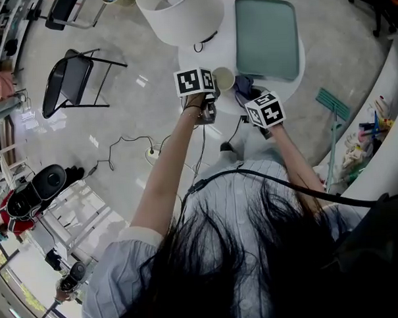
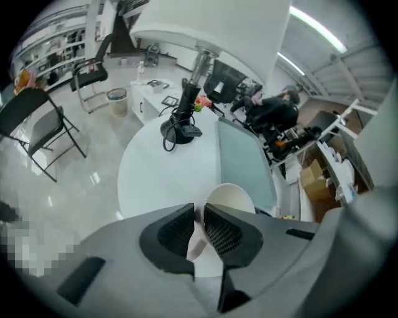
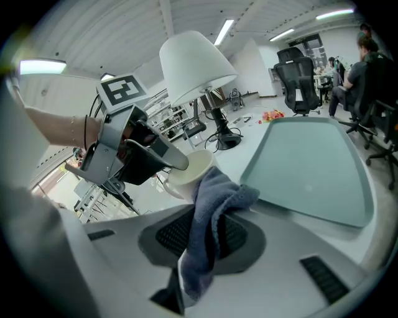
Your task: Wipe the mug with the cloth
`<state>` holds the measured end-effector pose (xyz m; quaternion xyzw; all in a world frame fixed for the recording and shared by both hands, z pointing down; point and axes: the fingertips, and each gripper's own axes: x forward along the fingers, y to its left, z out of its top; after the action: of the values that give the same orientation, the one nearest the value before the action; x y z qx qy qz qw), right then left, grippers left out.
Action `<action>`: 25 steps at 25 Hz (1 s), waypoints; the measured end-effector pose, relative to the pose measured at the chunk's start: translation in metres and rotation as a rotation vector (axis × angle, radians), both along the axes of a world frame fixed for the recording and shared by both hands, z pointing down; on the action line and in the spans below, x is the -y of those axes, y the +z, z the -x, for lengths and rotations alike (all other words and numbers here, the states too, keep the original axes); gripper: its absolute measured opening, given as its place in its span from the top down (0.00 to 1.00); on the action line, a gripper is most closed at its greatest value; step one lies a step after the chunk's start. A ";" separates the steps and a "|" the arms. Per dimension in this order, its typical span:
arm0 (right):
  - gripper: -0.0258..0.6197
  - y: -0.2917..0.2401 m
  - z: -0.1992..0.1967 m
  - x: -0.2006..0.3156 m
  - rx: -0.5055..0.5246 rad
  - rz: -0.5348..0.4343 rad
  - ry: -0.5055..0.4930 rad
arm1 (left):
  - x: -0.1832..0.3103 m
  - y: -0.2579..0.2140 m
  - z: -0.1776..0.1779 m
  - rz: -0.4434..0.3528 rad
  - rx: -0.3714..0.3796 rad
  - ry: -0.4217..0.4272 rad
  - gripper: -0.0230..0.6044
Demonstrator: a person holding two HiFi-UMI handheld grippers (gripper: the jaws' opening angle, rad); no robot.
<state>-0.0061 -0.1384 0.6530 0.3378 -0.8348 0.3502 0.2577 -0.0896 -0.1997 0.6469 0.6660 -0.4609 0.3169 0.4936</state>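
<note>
A cream mug is held just above the round white table near its front edge. My left gripper is shut on the mug by its rim and handle side. My right gripper is shut on a blue-grey cloth, whose bunched top presses against the side of the mug. In the head view the cloth shows as a dark bunch right of the mug, between the left gripper and the right gripper.
A pale green tray lies on the table behind the mug. A white-shaded lamp stands at the table's left rear, with its black base and cord. A folding chair stands on the floor at the left.
</note>
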 end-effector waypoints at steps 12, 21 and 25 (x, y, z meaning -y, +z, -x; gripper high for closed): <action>0.83 -0.003 0.003 -0.002 -0.002 -0.005 -0.004 | -0.023 0.003 0.005 0.122 -0.166 -0.389 0.89; 0.83 -0.005 0.009 -0.008 -0.003 -0.009 -0.025 | -0.035 0.004 -0.001 0.205 -0.327 -0.609 0.89; 0.83 -0.006 0.012 -0.012 -0.003 -0.011 -0.040 | -0.039 0.004 -0.005 0.235 -0.397 -0.698 0.89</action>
<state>-0.0186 -0.1267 0.6470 0.3230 -0.8429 0.3399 0.2640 -0.0843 -0.1607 0.6512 0.4573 -0.5155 0.0465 0.7232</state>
